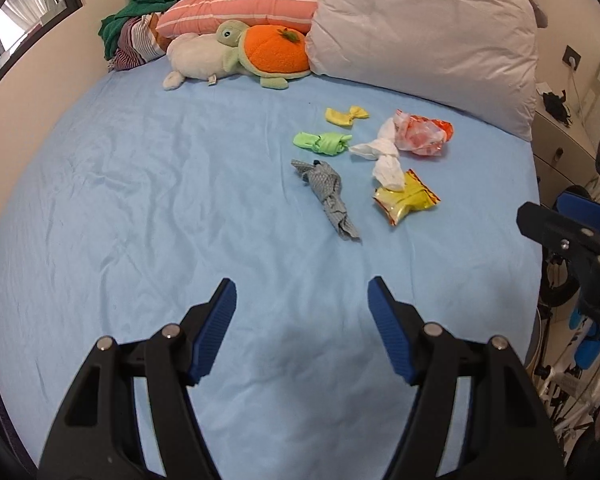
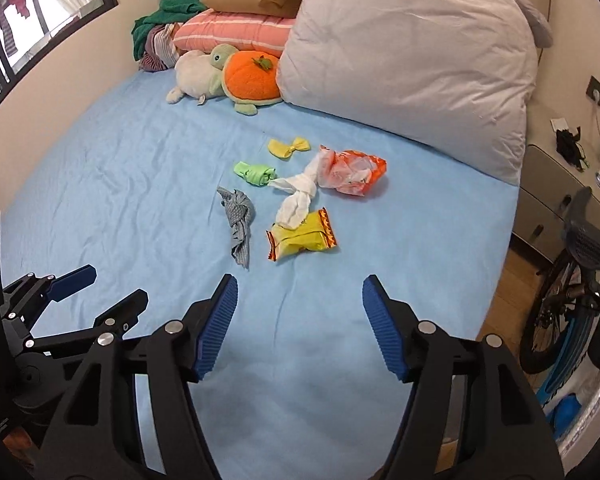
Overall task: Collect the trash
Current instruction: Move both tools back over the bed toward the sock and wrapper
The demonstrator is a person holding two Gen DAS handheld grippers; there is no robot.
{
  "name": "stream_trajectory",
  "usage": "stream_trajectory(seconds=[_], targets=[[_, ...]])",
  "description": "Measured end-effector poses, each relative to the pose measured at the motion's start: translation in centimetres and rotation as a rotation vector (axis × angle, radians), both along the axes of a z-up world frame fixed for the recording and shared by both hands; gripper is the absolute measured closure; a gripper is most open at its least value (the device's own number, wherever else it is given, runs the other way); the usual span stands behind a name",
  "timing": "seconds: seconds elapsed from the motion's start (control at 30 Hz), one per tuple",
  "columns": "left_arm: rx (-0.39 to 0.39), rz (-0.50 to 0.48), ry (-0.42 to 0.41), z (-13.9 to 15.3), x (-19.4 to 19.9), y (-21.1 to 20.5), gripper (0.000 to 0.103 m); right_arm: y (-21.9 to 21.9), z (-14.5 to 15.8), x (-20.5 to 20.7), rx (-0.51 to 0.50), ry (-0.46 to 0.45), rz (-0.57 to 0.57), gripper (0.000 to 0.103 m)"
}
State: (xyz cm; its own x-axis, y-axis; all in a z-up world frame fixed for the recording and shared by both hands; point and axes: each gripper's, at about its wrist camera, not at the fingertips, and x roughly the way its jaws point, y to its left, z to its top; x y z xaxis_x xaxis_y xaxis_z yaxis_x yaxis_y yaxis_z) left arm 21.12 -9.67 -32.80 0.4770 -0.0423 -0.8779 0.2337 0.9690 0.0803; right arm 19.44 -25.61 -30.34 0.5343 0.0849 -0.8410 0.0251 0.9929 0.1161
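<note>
Blue sheet (image 1: 140,200), trash clustered just below the white pillow (image 1: 420,40): yellow wrapper (image 2: 302,238), orange bag (image 2: 354,174), tissue (image 2: 298,196). Both tools spread, empty — left tool (image 1: 302,292), right tool (image 2: 300,290) — hovering short of the pile, ready for a grab.

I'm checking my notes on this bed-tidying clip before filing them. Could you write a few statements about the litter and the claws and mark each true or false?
1. Both claws are empty. True: the left claw and right claw stand open above bare blue sheet.
2. The yellow snack packet lies nearer the claws than the orange wrapper. True.
3. The white tissue lies apart from all other litter. False: its end overlaps the yellow snack packet.
4. The grey knotted cloth sits on the white pillow. False: it lies on the sheet.
5. The plush turtle is among the litter. False: it rests by the pillows.
</note>
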Motion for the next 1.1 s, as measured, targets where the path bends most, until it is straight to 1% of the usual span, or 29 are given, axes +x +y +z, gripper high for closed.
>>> stream_trajectory(seconds=[0.1,0.2,0.3,0.4,0.57,0.73,0.83,0.9,0.97,1.0,1.03,1.07,1.1], targets=[[0.001,0.014,0.005,-1.1,2.0,-0.1,0.034,0.5,-1.6,2.4,-0.001,0.017,0.031,0.04],[0.012,0.028,0.017,-2.9,4.0,-0.4,0.035,0.5,-3.7,4.6,-0.008,0.038,0.068,0.04],[0.003,0.048,0.043,-4.7,5.8,-0.7,0.034,0.3,-5.7,6.5,-0.015,0.06,0.09,0.04],[-0.001,0.059,0.052,-5.8,7.3,-1.2,0.035,-0.1,-7.4,8.1,-0.016,0.083,0.105,0.04],[-0.005,0.052,0.067,-7.7,9.7,-2.5,0.034,-0.7,-9.9,9.8,-0.008,0.113,0.127,0.04],[0.006,0.023,0.082,-9.7,11.4,-3.6,0.035,-0.7,-11.9,11.0,0.005,0.131,0.156,0.04],[-0.001,0.003,0.1,-10.8,12.1,-3.8,0.036,-0.5,-13.0,11.3,0.016,0.141,0.187,0.04],[0.007,-0.013,0.108,-11.5,12.5,-4.1,0.04,-0.4,-13.5,11.5,0.02,0.144,0.202,0.04],[0.007,-0.031,0.123,-12.2,12.7,-4.4,0.056,-0.4,-13.9,11.8,0.031,0.15,0.215,0.04],[-0.003,-0.035,0.134,-12.5,12.8,-4.5,0.06,-0.3,-14.0,11.8,0.029,0.151,0.223,0.041],[-0.013,-0.037,0.144,-12.7,12.8,-4.5,0.069,-0.2,-14.1,11.9,0.026,0.15,0.23,0.041],[-0.021,-0.039,0.152,-12.9,12.9,-4.6,0.08,-0.1,-14.1,11.9,0.024,0.147,0.237,0.045],[-0.029,-0.04,0.158,-13.0,12.9,-4.7,0.085,0.1,-14.1,11.8,0.024,0.143,0.246,0.049]])
